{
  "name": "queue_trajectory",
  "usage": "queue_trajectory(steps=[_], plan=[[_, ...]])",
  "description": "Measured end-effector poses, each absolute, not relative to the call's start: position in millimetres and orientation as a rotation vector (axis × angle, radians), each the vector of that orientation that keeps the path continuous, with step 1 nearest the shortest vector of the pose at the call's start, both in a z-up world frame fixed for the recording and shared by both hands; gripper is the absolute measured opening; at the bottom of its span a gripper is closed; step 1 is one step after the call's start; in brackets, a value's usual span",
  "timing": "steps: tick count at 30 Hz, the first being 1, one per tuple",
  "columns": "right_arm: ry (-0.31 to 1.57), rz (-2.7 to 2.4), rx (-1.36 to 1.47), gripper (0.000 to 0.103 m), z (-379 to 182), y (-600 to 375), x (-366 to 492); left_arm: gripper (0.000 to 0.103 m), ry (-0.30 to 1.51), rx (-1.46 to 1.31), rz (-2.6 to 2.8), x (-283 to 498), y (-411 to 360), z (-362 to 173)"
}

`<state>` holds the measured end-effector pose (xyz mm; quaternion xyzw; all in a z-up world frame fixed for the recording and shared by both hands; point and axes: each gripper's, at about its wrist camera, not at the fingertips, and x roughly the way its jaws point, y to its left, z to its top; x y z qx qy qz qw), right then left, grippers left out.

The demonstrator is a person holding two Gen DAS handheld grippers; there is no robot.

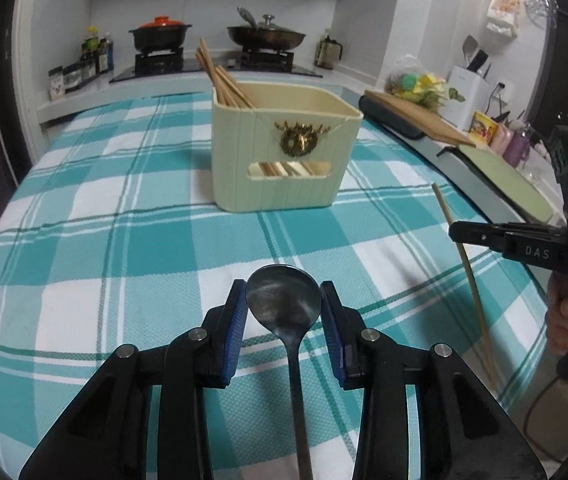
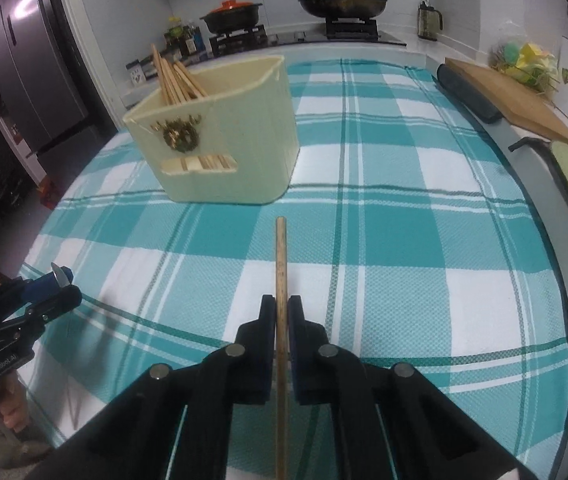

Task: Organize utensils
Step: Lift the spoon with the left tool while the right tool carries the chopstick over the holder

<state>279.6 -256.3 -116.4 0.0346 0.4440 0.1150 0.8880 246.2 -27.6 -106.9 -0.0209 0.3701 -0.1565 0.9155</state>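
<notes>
Your left gripper (image 1: 284, 312) is clamping a dark spoon (image 1: 284, 300) by its bowl, above the checked cloth (image 1: 123, 240). Your right gripper (image 2: 281, 316) is pinching a single chopstick (image 2: 281, 264). The cream holder (image 1: 284, 148) is standing ahead, chopsticks (image 1: 219, 76) leaning inside.

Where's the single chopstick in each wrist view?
Left wrist: chopstick at right edge, slanting, clamped in the right gripper.
Right wrist: chopstick bottom centre, running up out of that gripper.
Shared landmark: cream utensil holder on the checked cloth, chopsticks in its left corner.
</notes>
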Motion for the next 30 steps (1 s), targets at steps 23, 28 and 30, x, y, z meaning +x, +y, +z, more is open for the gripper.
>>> queue_trajectory(steps=[23,28,30], plan=[[0.592,0.265,0.044,0.006,-2.2,-243.0,200.1,0.035,0.543,-0.082,-0.345,204.6,-9.7,-29.7],[0.577,0.279,0.052,0.006,7.4,-242.7,200.9,0.035,0.528,-0.081,-0.351,203.5,-9.5,-19.5],[0.573,0.286,0.061,0.006,11.0,-243.0,202.8,0.035,0.519,-0.082,-0.356,203.3,-8.5,-13.0]])
